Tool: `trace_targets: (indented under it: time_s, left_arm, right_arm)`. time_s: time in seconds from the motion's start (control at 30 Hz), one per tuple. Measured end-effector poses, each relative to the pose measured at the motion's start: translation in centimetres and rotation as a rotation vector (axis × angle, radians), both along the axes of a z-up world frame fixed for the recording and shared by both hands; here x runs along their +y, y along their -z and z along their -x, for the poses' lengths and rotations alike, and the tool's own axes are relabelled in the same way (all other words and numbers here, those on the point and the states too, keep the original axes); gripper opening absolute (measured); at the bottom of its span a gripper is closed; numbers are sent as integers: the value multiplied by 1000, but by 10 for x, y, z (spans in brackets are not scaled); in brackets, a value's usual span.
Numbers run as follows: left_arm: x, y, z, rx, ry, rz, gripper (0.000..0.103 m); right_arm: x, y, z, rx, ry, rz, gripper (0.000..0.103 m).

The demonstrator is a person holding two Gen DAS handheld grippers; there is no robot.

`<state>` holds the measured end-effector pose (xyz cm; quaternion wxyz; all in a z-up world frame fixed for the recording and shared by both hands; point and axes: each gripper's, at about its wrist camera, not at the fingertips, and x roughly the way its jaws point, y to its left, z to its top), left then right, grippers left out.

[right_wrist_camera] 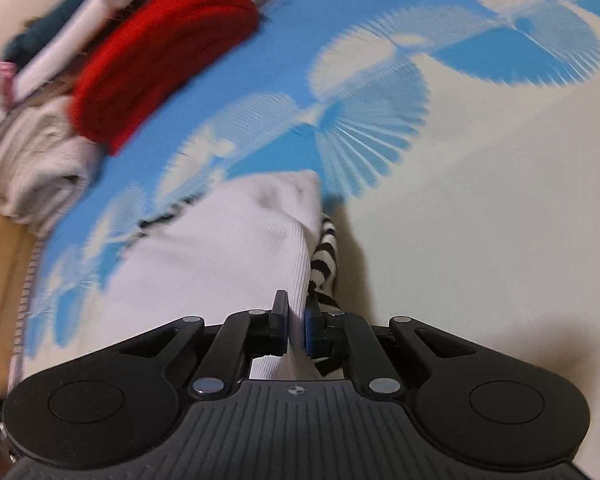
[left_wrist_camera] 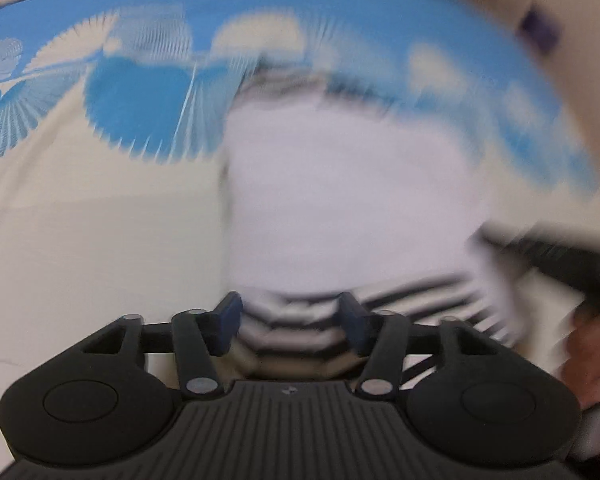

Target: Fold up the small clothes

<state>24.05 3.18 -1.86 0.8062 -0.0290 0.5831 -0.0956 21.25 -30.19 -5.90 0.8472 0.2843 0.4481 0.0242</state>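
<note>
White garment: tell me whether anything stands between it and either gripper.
Nothing visible does. The right gripper is already shut on a fold of the white garment. The left gripper is open, with the garment's striped edge lying directly between its fingers.

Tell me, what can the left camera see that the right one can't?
Only the left view shows the open left gripper and the right gripper's dark, blurred body. Only the right view shows the right gripper shut on the white garment, the red cloth on a pile, and the wood edge. Both show the garment, its stripes and the blue sheet.
</note>
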Motion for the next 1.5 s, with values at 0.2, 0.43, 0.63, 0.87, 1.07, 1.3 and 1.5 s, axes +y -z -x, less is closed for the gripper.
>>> trace_targets:
  time_s: [0.2,0.43,0.63,0.87,1.07,1.3,1.5]
  left_arm:
    - [24,-28,11,-58,-109,131,69]
    - [-9,-4,25,25,56,-28,75]
    - [-8,-21,47,-67,57,-120,78]
    - [-4,-98,111,-442,22,-196,101]
    - [-12,-130,204,-622,-8,-77,102]
    - [-48,-88,261,-549,-75,-79,102]
    - [-56,-76,239,-536,-110,-146,102]
  right_arm:
    - [-7,-11,15,-24,10,-14,18]
    - [-7,-1,23,63,-202,9,30]
    - [-31,-5,34,106,-95,240,23]
    - [-35,-95,90,-248,-104,367,65]
    - [-17,-137,166,-433,-131,403,88]
    - [17,-110,223,-388,-173,427,90]
    - [45,-101,210,-416,-230,548,90]
